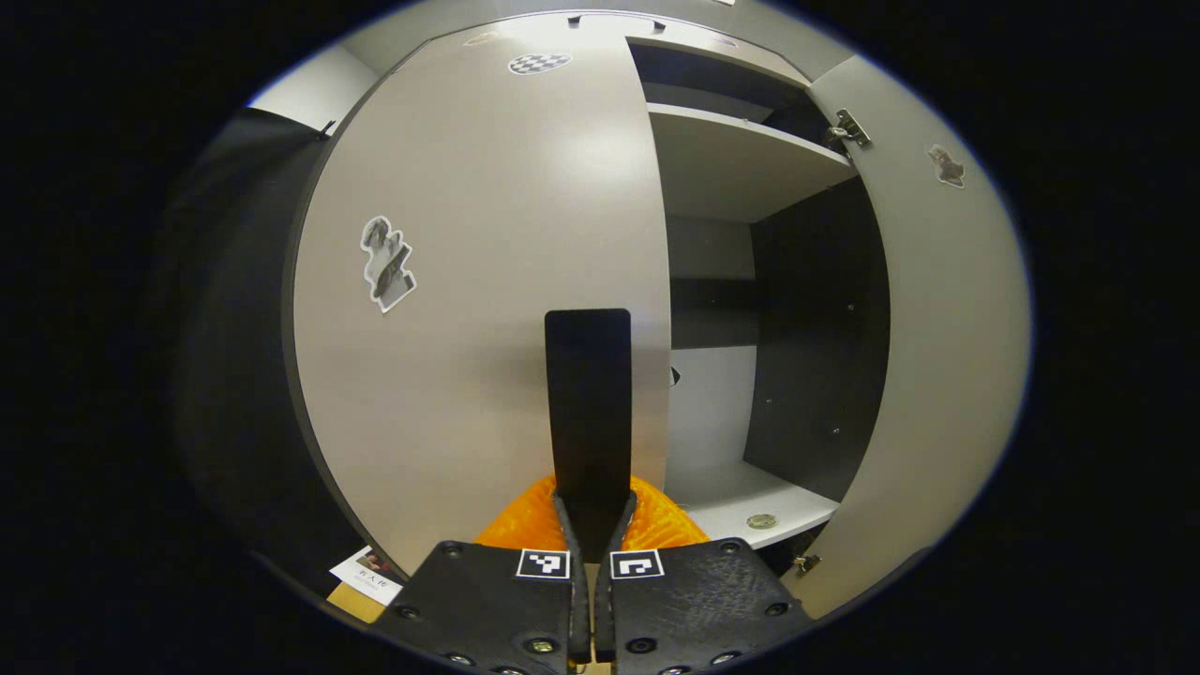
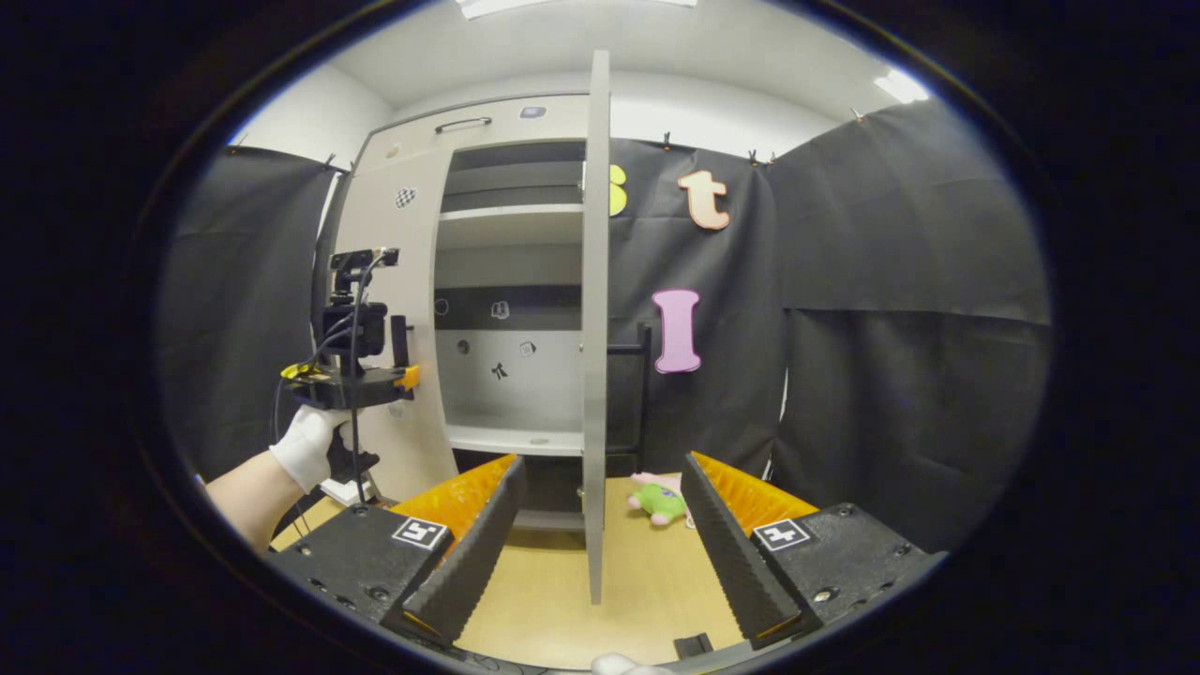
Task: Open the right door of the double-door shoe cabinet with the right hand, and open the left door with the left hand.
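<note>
Already the left hand-held gripper (image 1: 592,525) is clenched on the black handle (image 1: 589,403) of the left door (image 1: 469,281), both fingers pressed against the handle's lower end, as its own view shows. That door lies flat across the cabinet front, seemingly closed or barely cracked; a shoe sticker (image 1: 386,263) and a checkered marker (image 1: 539,63) sit on its face. In the right gripper view the same tool appears farther off at the left door, carried by a hand (image 2: 305,448) in a white glove. The right hand-held gripper (image 2: 600,534) is released, its fingers spread wide with nothing between them, hanging just in front of the right door (image 2: 594,328), which stands swung out and edge-on to that camera, apart from both fingers. Behind the open door the shoe cabinet (image 1: 750,159) shows pale shelves (image 1: 750,506) and a dark inner wall. Beyond, on the tabletop (image 2: 637,581), a small green and pink plush toy (image 2: 659,499) lies near the black cloth wall. By my judgement the right-hand half of the task is done and the right door let go; the left door is gripped but not yet pulled, so what is left is to swing it outward on its hinges.
</note>
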Tool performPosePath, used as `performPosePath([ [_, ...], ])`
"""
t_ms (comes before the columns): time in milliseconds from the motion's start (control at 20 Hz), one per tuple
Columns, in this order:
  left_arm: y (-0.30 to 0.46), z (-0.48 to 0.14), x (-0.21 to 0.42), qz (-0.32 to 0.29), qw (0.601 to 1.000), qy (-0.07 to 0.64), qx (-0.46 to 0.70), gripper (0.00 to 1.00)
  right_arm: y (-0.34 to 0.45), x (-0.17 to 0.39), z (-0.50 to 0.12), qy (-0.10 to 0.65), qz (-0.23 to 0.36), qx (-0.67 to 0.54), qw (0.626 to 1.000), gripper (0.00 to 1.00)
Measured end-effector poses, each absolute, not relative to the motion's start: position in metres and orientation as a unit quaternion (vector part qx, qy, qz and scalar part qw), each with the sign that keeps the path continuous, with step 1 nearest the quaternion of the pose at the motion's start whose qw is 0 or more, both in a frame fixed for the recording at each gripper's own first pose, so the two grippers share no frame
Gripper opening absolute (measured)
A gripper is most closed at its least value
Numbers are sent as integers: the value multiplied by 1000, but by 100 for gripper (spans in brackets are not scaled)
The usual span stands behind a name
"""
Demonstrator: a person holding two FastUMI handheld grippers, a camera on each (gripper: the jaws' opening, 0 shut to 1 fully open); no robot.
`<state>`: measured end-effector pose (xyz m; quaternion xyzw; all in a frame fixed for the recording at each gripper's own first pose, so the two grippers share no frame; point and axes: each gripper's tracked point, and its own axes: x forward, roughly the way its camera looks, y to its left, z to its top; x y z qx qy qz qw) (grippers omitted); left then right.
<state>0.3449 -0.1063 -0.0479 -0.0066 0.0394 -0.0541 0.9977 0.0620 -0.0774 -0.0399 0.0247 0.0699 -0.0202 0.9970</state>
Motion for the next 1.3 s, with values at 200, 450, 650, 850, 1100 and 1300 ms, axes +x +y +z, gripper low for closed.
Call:
performPosePath([
  [200, -103, -47, 334, -66, 997, 38, -13, 1, -67, 54, -39, 68, -12, 22, 997, 100],
  [450, -93, -49, 320, -73, 997, 40, -9, 1, -48, 42, -40, 63, 2, 31, 998, 100],
  [650, -82, -47, 303, -71, 997, 37, -8, 1, -31, 36, -42, 66, 16, 33, 997, 100],
  [850, -71, -48, 289, -68, 997, 36, -11, 1, -12, 29, -43, 65, 30, 33, 997, 100],
  [1100, -52, -48, 276, -49, 998, 32, -11, 1, 14, 20, -44, 66, 48, 29, 996, 100],
  [1300, -35, -51, 268, -37, 999, 35, -3, 0, 34, 16, -45, 66, 61, 30, 995, 100],
])
